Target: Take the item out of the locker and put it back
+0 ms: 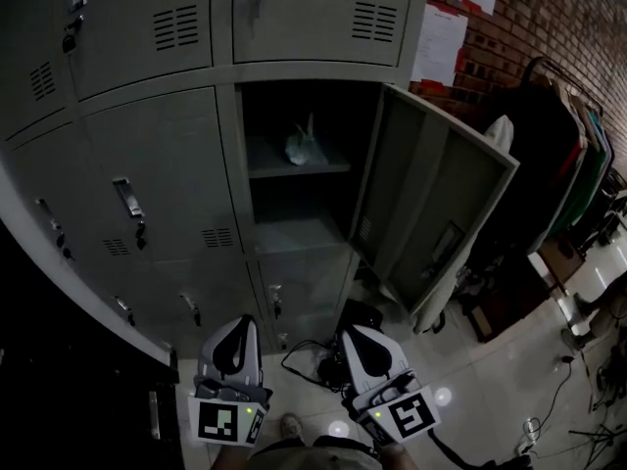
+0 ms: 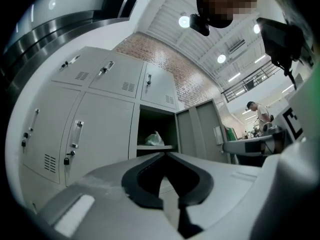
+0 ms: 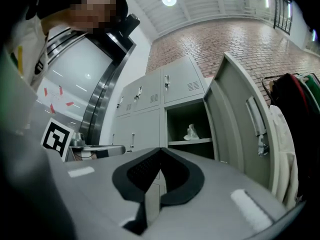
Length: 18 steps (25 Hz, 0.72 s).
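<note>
A grey locker [image 1: 294, 155] stands with its door [image 1: 431, 204] swung open to the right. On its shelf lies a small pale crumpled item [image 1: 302, 145], also visible as the item [image 2: 154, 139] in the left gripper view and the item [image 3: 191, 132] in the right gripper view. Both grippers hang low in front of the lockers, well away from the shelf. My left gripper [image 1: 239, 323] is shut with nothing in it, its tips meeting [image 2: 165, 154]. My right gripper [image 1: 351, 331] is shut and empty too, tips together [image 3: 160, 149].
Closed locker doors [image 1: 157, 194] with handles and padlocks fill the left. Cables and a dark object [image 1: 333, 355] lie on the floor below the lockers. A clothes rack [image 1: 558, 145] with hanging garments stands at the right by a brick wall. A person [image 2: 260, 115] stands far off.
</note>
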Available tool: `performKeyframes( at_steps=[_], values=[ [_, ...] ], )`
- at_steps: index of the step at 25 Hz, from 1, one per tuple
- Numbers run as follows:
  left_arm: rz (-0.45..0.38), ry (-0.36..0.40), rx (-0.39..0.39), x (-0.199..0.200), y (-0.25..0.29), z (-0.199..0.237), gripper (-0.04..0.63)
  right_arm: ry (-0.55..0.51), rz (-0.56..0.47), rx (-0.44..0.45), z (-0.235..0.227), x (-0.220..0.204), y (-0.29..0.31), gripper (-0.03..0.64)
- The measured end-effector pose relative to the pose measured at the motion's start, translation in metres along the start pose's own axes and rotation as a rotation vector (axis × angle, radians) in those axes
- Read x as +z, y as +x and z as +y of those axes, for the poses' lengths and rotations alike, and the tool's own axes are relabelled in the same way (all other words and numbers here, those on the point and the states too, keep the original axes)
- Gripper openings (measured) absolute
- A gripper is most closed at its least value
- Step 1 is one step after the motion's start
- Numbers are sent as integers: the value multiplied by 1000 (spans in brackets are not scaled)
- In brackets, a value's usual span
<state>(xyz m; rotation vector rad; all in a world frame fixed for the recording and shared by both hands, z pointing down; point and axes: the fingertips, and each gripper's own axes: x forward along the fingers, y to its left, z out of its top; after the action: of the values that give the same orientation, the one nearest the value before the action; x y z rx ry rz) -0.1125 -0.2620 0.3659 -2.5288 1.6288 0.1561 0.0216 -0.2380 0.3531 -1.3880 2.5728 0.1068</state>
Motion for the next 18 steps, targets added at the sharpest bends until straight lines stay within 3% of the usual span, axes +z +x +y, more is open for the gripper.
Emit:
performKeyframes(
  at_steps=[10,18],
  values=[
    [-3,-9,49,14,-110,-95,6,41,-16,34,35,20,-130,3],
    [-11,-10,74,43,-179,-136,6,59,-40,62,79,52,-195,3]
  ],
)
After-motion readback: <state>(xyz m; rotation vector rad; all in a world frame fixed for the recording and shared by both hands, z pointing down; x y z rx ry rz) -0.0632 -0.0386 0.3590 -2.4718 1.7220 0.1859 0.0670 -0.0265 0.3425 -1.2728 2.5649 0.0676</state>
